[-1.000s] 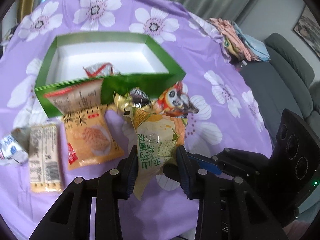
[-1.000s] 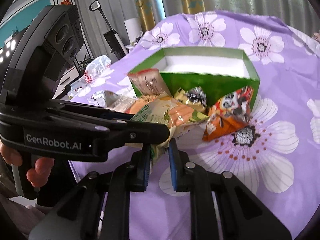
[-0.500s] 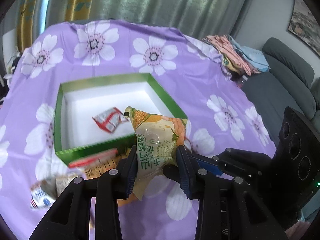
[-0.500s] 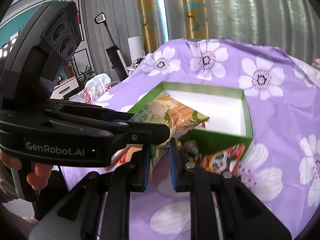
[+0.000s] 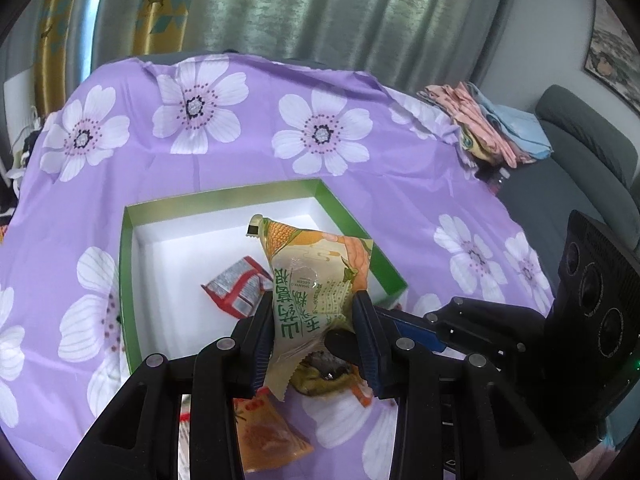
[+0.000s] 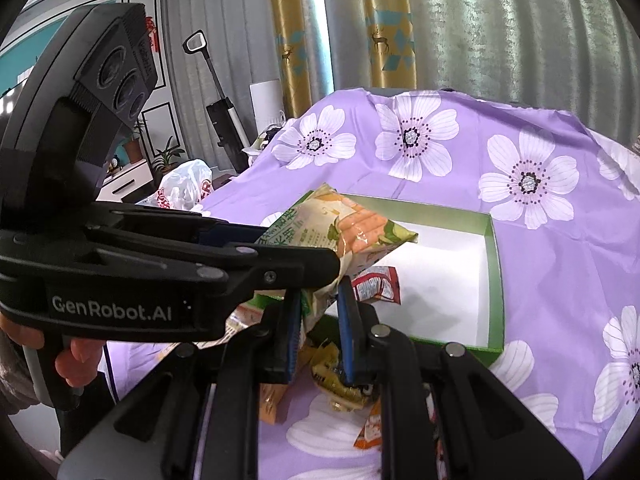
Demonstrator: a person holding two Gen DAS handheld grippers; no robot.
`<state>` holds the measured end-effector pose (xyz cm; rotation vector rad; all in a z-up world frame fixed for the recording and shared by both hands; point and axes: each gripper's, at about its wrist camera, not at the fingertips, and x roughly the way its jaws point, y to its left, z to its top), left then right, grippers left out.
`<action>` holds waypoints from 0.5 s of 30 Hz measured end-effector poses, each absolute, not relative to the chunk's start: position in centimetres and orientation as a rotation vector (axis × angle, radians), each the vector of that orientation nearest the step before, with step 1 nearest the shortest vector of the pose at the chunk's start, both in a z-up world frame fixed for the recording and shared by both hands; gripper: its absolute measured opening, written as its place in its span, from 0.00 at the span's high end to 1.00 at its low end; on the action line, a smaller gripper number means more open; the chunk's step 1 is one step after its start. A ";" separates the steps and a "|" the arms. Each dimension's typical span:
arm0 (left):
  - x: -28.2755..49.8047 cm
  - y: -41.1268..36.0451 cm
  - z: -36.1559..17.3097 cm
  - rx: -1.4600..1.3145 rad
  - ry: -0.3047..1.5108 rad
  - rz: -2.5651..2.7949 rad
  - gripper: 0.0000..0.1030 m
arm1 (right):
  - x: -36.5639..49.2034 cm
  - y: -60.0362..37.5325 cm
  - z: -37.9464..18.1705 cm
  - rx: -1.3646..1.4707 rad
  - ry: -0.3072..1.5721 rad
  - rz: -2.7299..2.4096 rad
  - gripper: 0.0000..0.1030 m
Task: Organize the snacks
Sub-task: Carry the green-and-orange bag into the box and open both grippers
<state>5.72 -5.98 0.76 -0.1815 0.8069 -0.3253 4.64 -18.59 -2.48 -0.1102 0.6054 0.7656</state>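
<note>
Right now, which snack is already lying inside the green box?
On the purple flowered cloth sits a green-walled cardboard box with a white floor. The red-and-silver foil packet lies alone there; the pale corn-print pouch hangs above, clamped by both grippers.

**Purple, green and gold on show**

Purple cloth (image 5: 360, 184) with white flowers, dark-dotted centres. Green-walled box (image 5: 127, 280), white inside. At its centre a red-and-silver packet (image 5: 236, 288); at three o'clock of that, the cream snack bag (image 5: 316, 280) with green lettering, yellow corn, orange panel. Grey-green curtains (image 6: 520, 24), gold strip (image 6: 388, 24) with teal diamonds.
</note>
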 end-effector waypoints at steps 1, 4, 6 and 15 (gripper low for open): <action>6.0 -5.9 0.6 -0.183 0.809 -0.323 0.64 | 5.0 -18.4 -2.6 -0.114 0.609 0.765 0.83; 7.0 -5.5 0.1 -0.190 0.821 -0.313 0.64 | 6.1 -17.8 -2.9 -0.118 0.624 0.763 0.83; 7.6 -5.2 -0.2 -0.198 0.831 -0.306 0.64 | 6.9 -17.4 -3.3 -0.112 0.641 0.763 0.83; 10.3 -3.3 -2.1 -0.277 0.893 -0.269 0.64 | 9.5 -15.7 -4.6 -0.091 0.696 0.754 0.79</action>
